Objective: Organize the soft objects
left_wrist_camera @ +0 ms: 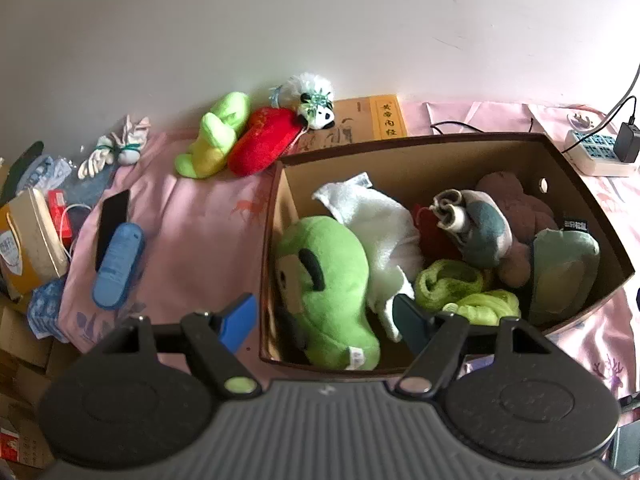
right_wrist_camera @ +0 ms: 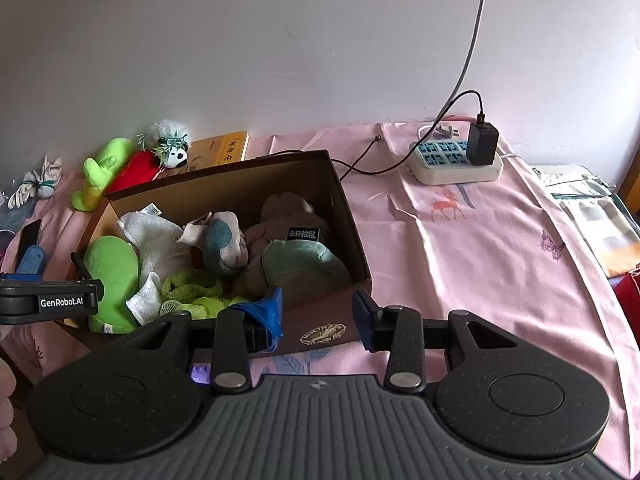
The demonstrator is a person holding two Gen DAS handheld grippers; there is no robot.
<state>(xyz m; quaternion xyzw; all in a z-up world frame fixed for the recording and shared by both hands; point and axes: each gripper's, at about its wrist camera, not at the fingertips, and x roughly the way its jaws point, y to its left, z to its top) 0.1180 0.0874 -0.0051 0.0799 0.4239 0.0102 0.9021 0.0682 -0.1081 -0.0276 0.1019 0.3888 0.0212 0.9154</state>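
Hovering over the cardboard box (left_wrist_camera: 592, 196), the left gripper (left_wrist_camera: 326, 320) is spread wide and empty above the green plush (left_wrist_camera: 332, 280). The right gripper (right_wrist_camera: 318, 314), also spread and empty, straddles the box's near corner; bare pink sheet (right_wrist_camera: 480, 248) lies to its right.

Before you a plain white wall (right_wrist_camera: 280, 40), soft daylight on it, below it a bed under a pink sheet (right_wrist_camera: 460, 248) printed with deer, cardboard boxes (left_wrist_camera: 20, 344) stacked at your left
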